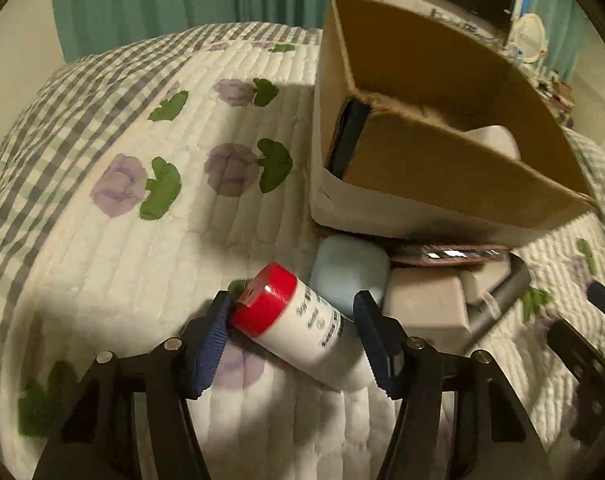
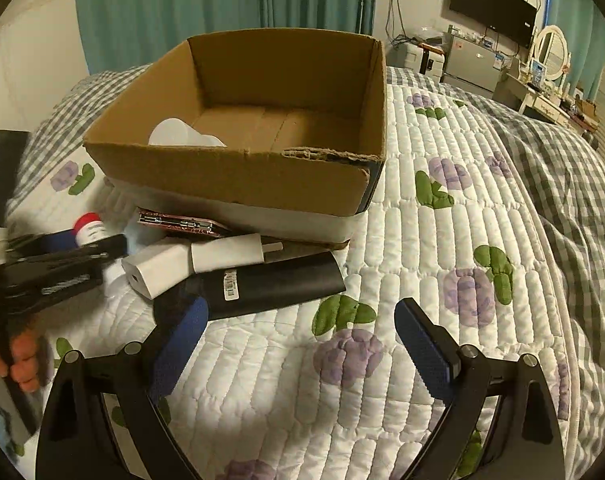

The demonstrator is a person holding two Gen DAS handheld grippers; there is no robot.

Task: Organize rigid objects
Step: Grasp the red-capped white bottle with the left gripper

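light: dim, warm indoor, patchy | shadows: soft dark pools on the white quilted floral bedspread (image 1: 114, 264) | glare: small highlight on the red-capped white plastic bottle (image 1: 302, 322) | blur: motion smear on the left black gripper (image 2: 58, 268) in right view | distortion: strong fisheye bending, black vignette corners
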